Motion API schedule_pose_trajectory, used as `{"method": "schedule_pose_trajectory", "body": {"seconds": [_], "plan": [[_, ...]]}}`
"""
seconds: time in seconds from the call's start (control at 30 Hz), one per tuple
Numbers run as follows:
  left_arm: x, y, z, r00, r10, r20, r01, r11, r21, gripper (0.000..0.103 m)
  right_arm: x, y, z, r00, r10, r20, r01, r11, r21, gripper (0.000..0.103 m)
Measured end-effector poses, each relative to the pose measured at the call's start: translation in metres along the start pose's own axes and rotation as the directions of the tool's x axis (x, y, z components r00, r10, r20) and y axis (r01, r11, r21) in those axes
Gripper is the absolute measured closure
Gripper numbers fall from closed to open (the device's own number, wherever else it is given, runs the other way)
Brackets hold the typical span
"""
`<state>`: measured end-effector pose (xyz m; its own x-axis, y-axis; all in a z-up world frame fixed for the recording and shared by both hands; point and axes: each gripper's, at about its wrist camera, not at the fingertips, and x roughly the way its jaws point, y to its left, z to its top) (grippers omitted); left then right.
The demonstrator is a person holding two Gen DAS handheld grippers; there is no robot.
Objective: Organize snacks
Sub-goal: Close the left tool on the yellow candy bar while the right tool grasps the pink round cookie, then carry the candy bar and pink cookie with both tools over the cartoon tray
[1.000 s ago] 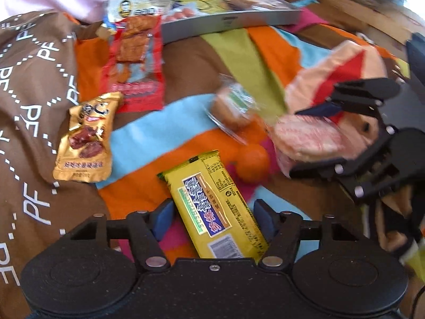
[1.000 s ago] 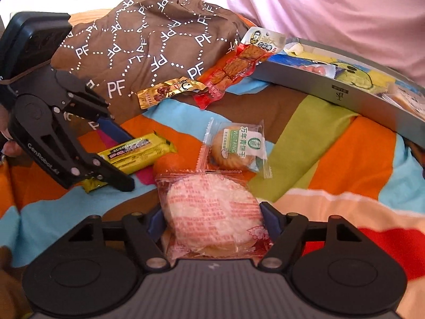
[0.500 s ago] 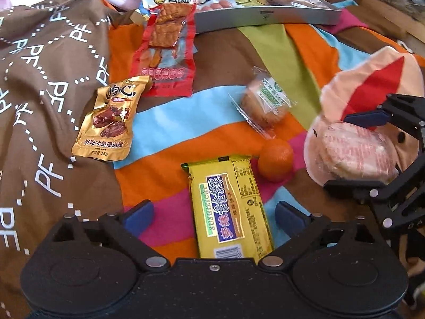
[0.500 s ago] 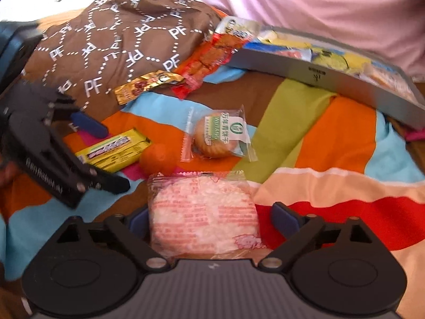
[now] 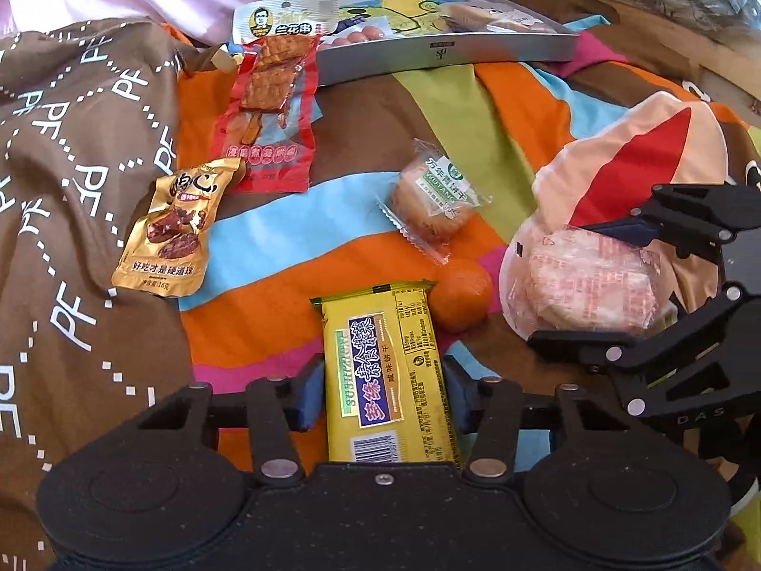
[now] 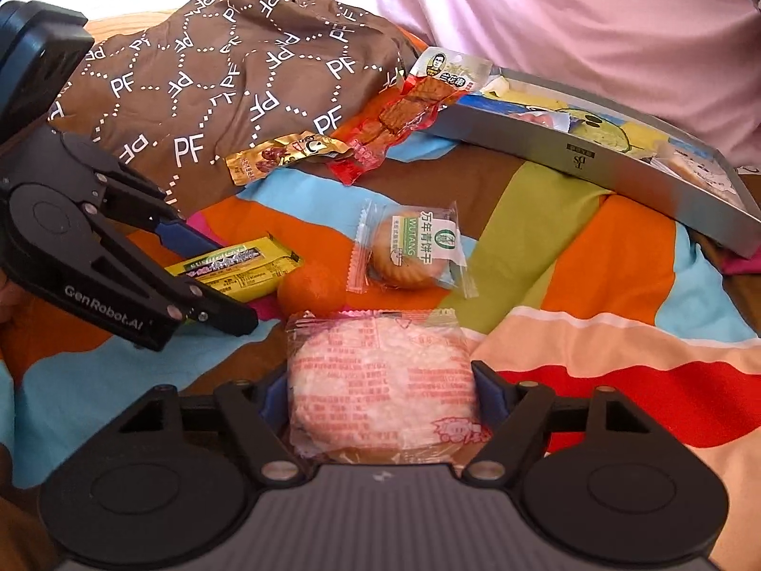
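My left gripper (image 5: 383,395) is shut on a yellow biscuit pack (image 5: 385,380), its blue pads pressed on both long sides. My right gripper (image 6: 380,390) is shut on a round rice cracker in a clear pink-printed wrapper (image 6: 380,380). Both packs lie low over the striped blanket (image 6: 594,257). An orange (image 5: 459,295) sits between the two grippers. Beyond it lies a wrapped round biscuit (image 5: 433,200). Further back are a gold packet (image 5: 171,228) and a red packet (image 5: 271,109) that leans on a grey box (image 5: 442,54) holding snacks.
A brown cloth printed "PF" (image 5: 62,142) is bunched at the left. Pink fabric (image 6: 570,14) rises behind the grey box. A fold of the blanket (image 5: 632,157) humps up beside the right gripper (image 5: 570,285).
Both grippers stood open around their packs half a second ago. Now each has closed on its pack again. Both have shifted slightly.
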<state>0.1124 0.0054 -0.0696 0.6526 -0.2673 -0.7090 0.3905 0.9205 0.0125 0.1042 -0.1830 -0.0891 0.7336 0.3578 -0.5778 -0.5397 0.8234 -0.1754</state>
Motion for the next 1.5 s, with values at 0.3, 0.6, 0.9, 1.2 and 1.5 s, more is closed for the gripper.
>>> {"method": "schedule_pose_trajectory", "body": {"seconds": [0.3,0.6,0.9,1.2,1.5], "plan": [[-0.005,0.001,0.0,1.0,0.007,-0.013,-0.007,1.0,-0.026,0.053,-0.004,0.011,-0.002,0.998,-0.053,0.023,0.054,0.997,-0.057,0.025],[-0.014,0.002,-0.002,0.999,0.032,-0.011,-0.033,0.999,-0.037,0.053,-0.013,0.036,-0.004,0.982,-0.156,0.105,0.176,0.961,-0.214,0.025],[-0.025,0.01,0.002,0.996,0.089,0.025,-0.088,0.994,-0.059,0.053,-0.016,0.035,0.003,0.949,-0.242,0.202,0.298,0.897,-0.325,0.025],[-0.027,0.018,0.056,0.975,0.12,0.188,-0.105,0.991,-0.089,0.053,-0.009,0.012,0.033,0.888,-0.319,0.332,0.428,0.837,-0.342,0.025],[-0.019,0.014,0.15,0.921,0.125,0.37,-0.083,0.988,-0.127,0.053,0.006,-0.037,0.091,0.787,-0.442,0.431,0.567,0.793,-0.222,0.025]]}}
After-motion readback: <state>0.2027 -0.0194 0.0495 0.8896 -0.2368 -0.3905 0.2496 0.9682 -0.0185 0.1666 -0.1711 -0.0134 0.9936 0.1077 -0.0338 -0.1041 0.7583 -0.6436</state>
